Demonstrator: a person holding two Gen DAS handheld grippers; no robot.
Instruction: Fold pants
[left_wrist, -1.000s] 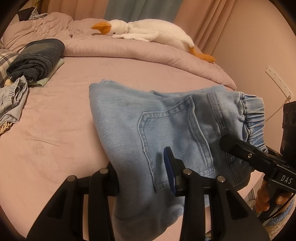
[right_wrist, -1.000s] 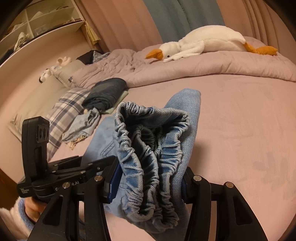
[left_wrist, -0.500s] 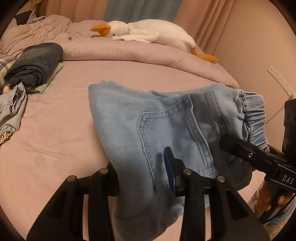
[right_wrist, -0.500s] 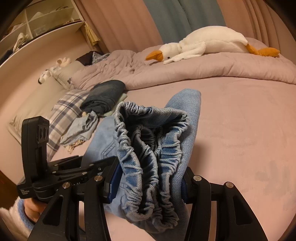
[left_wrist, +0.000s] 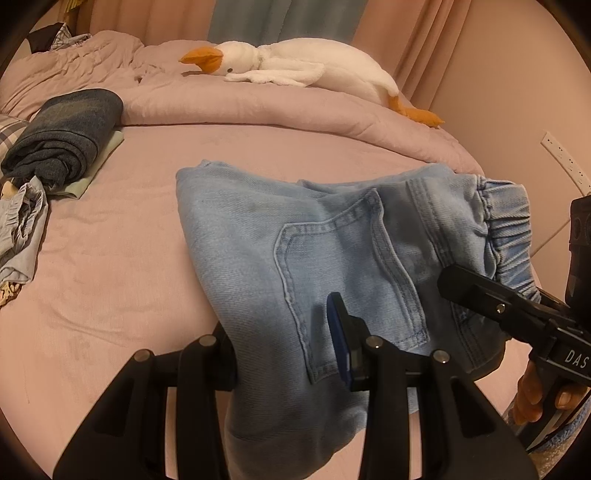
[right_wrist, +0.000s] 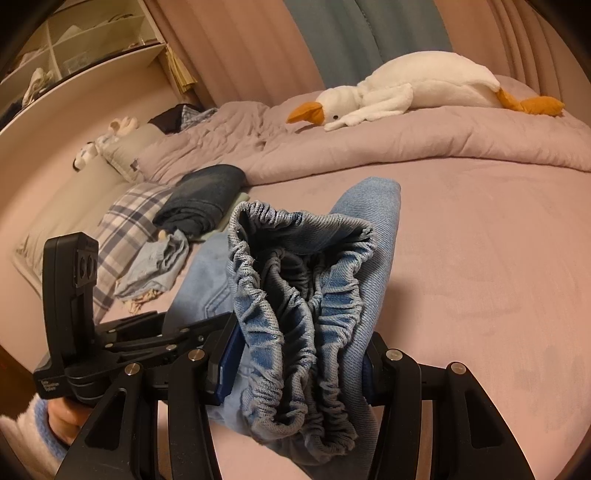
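pants (left_wrist: 332, 258), one; grippers, two

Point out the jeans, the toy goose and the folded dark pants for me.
jeans (left_wrist: 332, 251): left wrist view, on the back pocket.
toy goose (right_wrist: 424, 79): right wrist view, on its white body.
folded dark pants (left_wrist: 62, 136): left wrist view, on the top fold.
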